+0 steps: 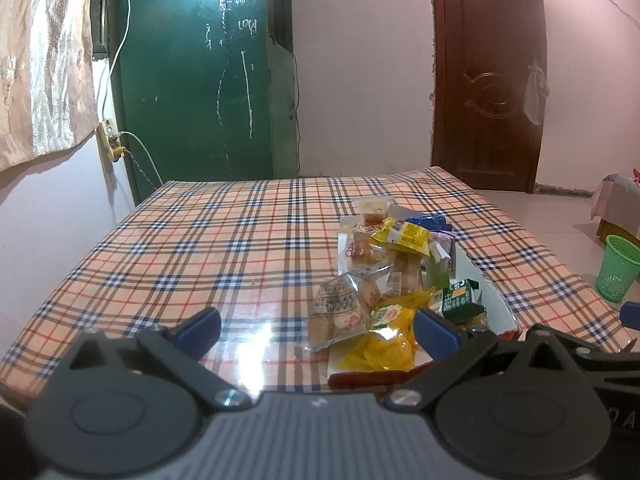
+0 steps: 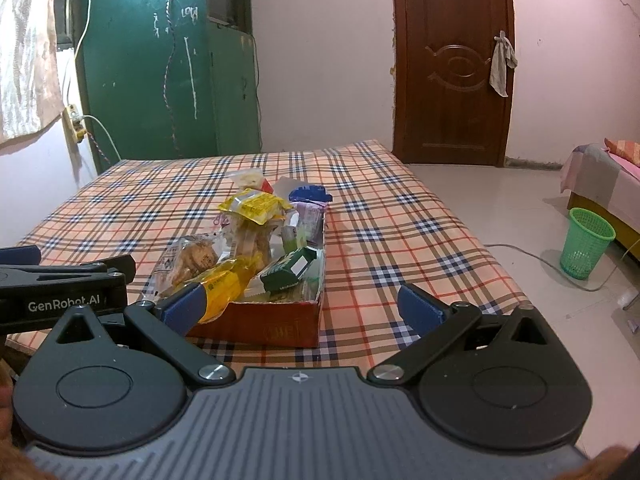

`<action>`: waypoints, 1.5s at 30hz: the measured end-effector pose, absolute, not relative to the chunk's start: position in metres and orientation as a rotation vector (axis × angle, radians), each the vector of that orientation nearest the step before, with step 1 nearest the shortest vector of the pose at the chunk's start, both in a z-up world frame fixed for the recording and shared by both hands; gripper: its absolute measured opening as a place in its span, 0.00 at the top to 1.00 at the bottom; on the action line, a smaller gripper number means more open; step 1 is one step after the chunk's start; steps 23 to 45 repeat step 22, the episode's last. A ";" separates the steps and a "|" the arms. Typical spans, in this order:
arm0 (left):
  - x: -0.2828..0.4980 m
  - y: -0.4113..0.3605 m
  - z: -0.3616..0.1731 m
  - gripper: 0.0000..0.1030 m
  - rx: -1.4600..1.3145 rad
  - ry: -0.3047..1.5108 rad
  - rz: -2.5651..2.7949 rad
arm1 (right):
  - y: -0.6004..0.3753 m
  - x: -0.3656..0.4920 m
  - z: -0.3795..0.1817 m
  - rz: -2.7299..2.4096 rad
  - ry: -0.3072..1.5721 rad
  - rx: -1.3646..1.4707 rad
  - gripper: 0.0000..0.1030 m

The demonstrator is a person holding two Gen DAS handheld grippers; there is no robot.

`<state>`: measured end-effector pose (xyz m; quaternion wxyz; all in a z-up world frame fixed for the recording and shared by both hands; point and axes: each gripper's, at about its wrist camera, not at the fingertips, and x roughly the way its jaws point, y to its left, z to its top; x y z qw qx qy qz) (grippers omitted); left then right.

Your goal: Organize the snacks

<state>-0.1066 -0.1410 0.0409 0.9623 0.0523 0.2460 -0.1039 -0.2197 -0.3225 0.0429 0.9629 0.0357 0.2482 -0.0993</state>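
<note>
Snacks point(image 2: 248, 240) sit heaped in the red box point(image 2: 280, 326) on the plaid bench point(image 2: 400, 240), piled above its rim, with clear-wrapped pastry packs point(image 1: 340, 308) spilling over the box's left side. A green carton point(image 2: 290, 270) lies inside near the box's front. Left tongs point(image 1: 316, 326) hover just left of the box, right tongs point(image 2: 300, 304) in front of it; both spread wide, gripping nothing. The scene fits either just loaded or about to be sorted.
</note>
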 end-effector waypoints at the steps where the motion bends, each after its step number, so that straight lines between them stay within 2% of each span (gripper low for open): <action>1: -0.107 -0.141 0.041 0.02 0.107 0.496 -0.210 | -0.323 -0.220 0.043 -0.201 0.502 0.073 0.00; 45: -0.104 -0.141 0.039 0.02 0.121 0.504 -0.222 | -0.325 -0.217 0.040 -0.196 0.517 0.087 0.00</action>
